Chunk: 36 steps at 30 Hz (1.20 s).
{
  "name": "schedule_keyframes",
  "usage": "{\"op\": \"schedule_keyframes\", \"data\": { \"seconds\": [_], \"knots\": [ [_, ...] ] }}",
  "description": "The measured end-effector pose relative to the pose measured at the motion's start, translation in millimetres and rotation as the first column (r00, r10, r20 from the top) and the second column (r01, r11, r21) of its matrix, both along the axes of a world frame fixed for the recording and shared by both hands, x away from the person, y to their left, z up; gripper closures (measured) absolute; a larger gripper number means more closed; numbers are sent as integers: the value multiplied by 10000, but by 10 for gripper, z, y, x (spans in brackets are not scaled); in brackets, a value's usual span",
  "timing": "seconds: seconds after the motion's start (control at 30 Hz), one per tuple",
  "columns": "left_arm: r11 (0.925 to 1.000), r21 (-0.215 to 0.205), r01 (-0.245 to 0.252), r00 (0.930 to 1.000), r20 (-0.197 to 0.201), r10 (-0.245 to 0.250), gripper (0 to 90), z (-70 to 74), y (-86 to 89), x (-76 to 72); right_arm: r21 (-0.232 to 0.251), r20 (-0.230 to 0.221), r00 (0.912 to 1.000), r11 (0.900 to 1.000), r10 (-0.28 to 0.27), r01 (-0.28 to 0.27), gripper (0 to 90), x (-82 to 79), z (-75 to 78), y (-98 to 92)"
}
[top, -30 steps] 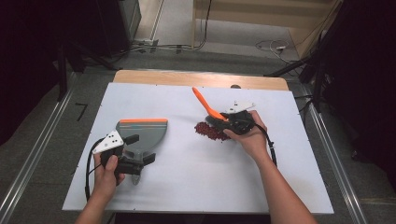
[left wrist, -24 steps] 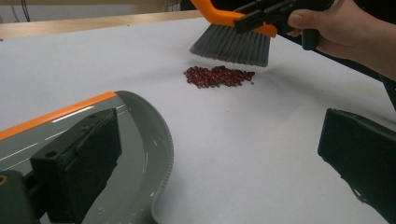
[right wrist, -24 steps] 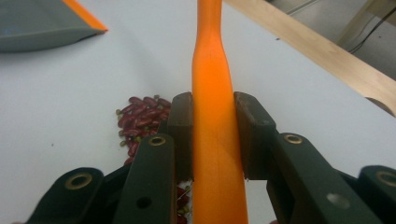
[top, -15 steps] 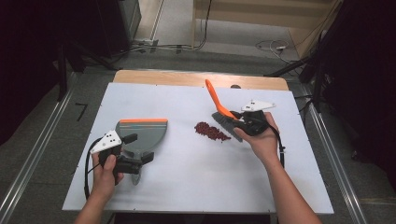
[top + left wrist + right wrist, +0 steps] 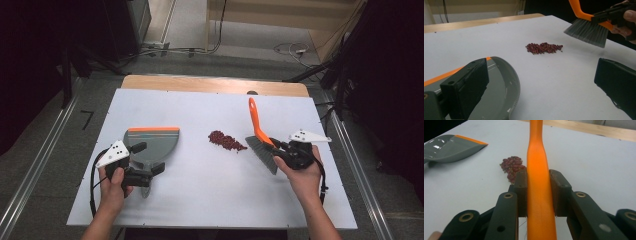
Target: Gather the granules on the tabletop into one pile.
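Observation:
A small pile of dark red beans lies mid-table. My right gripper is shut on the orange handle of a brush. The brush's grey bristles hang just right of the pile, a little above the table. A grey dustpan with an orange front lip rests flat left of the beans. My left gripper is at the pan's rear, jaws wide apart, one jaw over the pan's back rim.
The white tabletop has bare room all around the pile and toward the near edge. A wooden strip borders the far side. Cables lie on the floor beyond, and metal rails run along both sides.
My right gripper has carried the brush to the right, from over the bean pile to a spot beside it. The left gripper and the dustpan have stayed put.

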<state>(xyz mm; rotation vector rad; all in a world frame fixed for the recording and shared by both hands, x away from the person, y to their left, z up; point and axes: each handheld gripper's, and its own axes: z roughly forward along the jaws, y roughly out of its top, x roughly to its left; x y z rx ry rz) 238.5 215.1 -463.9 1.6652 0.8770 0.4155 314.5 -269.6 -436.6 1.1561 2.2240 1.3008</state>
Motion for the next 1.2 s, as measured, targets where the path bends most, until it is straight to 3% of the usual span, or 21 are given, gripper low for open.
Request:
{"op": "schedule_keyframes", "data": {
  "seconds": [0.17, 0.4, 0.6, 0.73, 0.87, 1.2],
  "knots": [
    [9999, -103, -55, 10000, 62, 56, 0, 2, 26, -7, 470, -128, 9991, 9980, -410, 415, 690, -147, -7, -242],
    [9995, -215, -218, 9995, 221, 223, 0, -8, 25, -7, 1045, -381, 9982, 9933, -458, 496, 690, -237, -57, -430],
    [9977, -237, -642, 9970, 422, 652, 30, 7, 61, -37, 923, -535, 9970, 9939, -555, 602, 689, -200, -137, -476],
    [9966, -315, -762, 9960, 436, 775, 25, 6, 76, -40, 1173, -727, 9950, 9901, -685, 767, 689, -165, -188, -555],
    [9979, -374, -535, 9977, 405, 550, 21, 6, 84, -38, 1207, -750, 9949, 9897, -679, 767, 689, -159, -194, -592],
    [9972, -349, -660, 9963, 531, 678, 9, 8, 107, -58, 1322, -747, 9949, 9882, -683, 778, 689, -166, -181, -633]
  ]
}}
